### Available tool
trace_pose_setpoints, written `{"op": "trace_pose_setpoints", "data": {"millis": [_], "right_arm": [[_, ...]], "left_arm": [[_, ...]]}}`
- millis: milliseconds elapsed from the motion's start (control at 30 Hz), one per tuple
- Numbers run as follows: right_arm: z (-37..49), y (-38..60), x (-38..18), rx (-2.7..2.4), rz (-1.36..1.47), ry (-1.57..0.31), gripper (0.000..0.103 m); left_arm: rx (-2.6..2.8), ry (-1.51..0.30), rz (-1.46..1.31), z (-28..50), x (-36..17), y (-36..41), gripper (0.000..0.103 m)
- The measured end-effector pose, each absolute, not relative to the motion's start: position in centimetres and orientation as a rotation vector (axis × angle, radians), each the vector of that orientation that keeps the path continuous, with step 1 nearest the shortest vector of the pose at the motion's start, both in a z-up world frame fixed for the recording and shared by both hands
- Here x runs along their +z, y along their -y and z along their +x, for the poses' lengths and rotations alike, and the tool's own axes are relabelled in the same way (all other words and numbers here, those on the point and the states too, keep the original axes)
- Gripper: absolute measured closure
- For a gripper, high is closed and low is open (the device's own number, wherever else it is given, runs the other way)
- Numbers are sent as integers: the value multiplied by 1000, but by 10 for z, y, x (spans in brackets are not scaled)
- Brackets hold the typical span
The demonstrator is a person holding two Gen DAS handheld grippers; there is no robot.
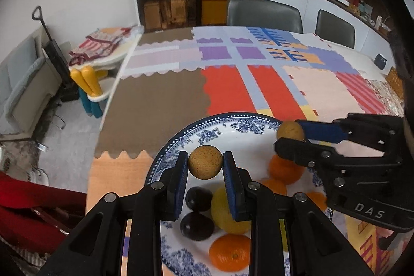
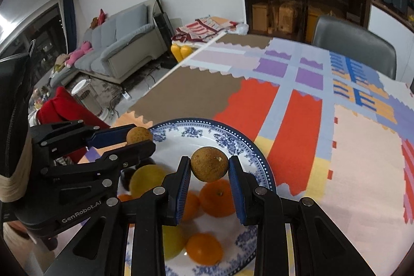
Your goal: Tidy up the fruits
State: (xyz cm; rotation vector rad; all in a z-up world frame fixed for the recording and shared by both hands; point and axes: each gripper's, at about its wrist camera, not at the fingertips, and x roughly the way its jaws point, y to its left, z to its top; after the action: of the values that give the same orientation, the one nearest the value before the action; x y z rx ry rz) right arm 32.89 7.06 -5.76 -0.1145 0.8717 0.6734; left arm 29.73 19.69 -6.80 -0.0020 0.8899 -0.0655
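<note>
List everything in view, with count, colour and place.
Plate: one, white with blue floral rim, near table edge.
Oranges: at least three, orange, on the plate.
Yellow fruit: at least one, yellow, on the plate.
Dark fruits: two, dark purple, on the plate.
Brown round fruits: two, speckled tan, one in each tool above the plate.
Tablecloth: one, patchwork colours, covering the table.
Chairs: two, grey, behind the table.
Left tool: black, blue pads, gripping.
Right tool: same, gripping.
</note>
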Motion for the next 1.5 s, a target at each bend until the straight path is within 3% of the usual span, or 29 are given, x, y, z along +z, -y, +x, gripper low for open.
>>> {"op": "trace_pose_setpoints", "data": {"millis": [400, 533, 700, 867, 967, 1067, 1333, 1500], "right_arm": [[342, -84, -85, 676, -89, -972, 72], [341, -81, -82, 667, -75, -980, 66], [334, -72, -70, 631, -77, -943, 66], [314, -53, -51, 591, -85, -882, 60], [296, -37, -36, 563, -82, -843, 59], [280, -21, -25, 536, -66, -810, 51], [219, 28, 3, 458, -34, -712, 50], [180, 55, 14, 412, -31, -665, 42]], "left_arm": [[-73, -986, -21, 316, -89, -204, 75], [-50, -976, -8, 313, -84, -203, 65], [-18, -942, 29, 298, -70, -197, 63], [3, -887, 45, 274, -50, -182, 53], [18, -836, 44, 255, -36, -171, 47], [23, -790, 43, 237, -22, -160, 44], [-4, -672, 39, 183, 8, -122, 30], [10, -620, 10, 154, 19, -106, 25]]}}
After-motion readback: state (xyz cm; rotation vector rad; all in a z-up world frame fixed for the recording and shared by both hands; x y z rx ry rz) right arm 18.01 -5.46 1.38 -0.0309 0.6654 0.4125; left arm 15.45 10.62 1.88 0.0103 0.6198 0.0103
